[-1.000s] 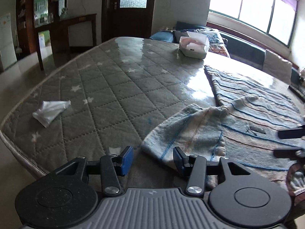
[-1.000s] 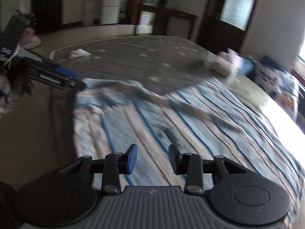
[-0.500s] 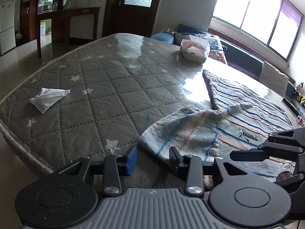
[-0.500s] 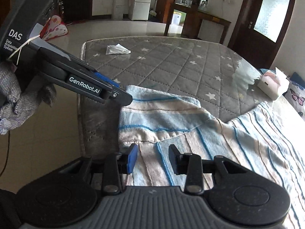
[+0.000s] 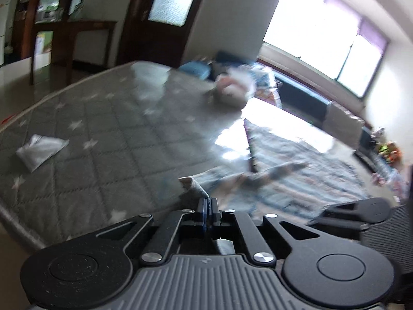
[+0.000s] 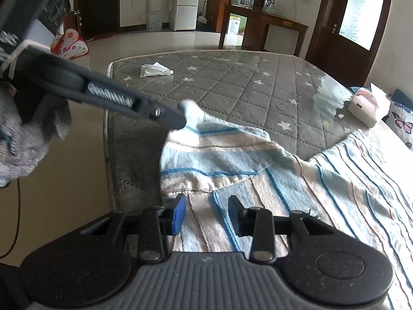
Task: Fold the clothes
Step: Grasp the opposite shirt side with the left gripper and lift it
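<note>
A blue, white and beige striped garment (image 6: 322, 180) lies spread on the grey star-quilted mattress (image 6: 232, 82). My left gripper (image 5: 207, 206) is shut on the garment's near corner (image 5: 193, 188) and lifts it a little; in the right wrist view the left gripper (image 6: 180, 118) pinches that raised corner (image 6: 192, 111). My right gripper (image 6: 206, 214) is open and empty, just above the garment's near hem. The left wrist view is blurred by motion, with the garment (image 5: 296, 178) stretching to the right.
A crumpled white tissue (image 6: 155, 70) lies near the mattress's far left corner, also in the left wrist view (image 5: 41, 149). A tissue box (image 6: 366, 106) stands at the far right edge. The mattress's near edge drops to a shiny floor (image 6: 64, 180).
My left gripper has shut on the garment's corner and raised it. My right gripper has stayed open over the hem.
</note>
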Available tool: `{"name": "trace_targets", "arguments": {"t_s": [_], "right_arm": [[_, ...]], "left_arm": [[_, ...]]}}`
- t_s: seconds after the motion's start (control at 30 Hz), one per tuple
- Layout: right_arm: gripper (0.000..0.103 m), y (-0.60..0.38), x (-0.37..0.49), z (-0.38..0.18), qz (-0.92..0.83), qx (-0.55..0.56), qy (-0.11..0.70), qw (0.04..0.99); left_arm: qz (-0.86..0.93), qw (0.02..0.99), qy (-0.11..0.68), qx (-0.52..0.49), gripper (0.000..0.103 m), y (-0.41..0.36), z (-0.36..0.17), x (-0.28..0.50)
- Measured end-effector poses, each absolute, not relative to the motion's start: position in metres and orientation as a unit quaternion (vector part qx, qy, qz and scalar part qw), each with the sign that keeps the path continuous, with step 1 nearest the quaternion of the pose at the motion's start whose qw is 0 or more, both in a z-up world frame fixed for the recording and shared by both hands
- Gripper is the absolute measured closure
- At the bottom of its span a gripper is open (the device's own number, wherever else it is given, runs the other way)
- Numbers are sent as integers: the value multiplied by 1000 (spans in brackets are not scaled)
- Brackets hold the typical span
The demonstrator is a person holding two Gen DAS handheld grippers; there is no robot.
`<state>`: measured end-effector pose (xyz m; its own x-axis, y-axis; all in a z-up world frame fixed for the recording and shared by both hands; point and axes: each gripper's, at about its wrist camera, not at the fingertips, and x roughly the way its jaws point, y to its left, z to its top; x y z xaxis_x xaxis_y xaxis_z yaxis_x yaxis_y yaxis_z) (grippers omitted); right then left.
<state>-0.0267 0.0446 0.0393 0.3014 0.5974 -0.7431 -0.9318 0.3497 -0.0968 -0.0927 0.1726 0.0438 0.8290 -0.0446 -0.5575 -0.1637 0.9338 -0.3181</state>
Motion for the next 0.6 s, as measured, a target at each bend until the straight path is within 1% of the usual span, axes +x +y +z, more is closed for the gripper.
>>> {"name": "trace_targets", "arguments": {"t_s": [0.17,0.37,0.6], "right_arm": [[67,33,-23,48,494,-260,308,771],[67,1,-11,61,452,-258,304,798],[67,-38,7,75,401,-234,306,832]], "left_arm": [[-33,949,270,-160,101,152,57,-91],[-110,951,264,-120,101,119,61,-89],[-187,933,297,-76,101,85,47,-81]]}}
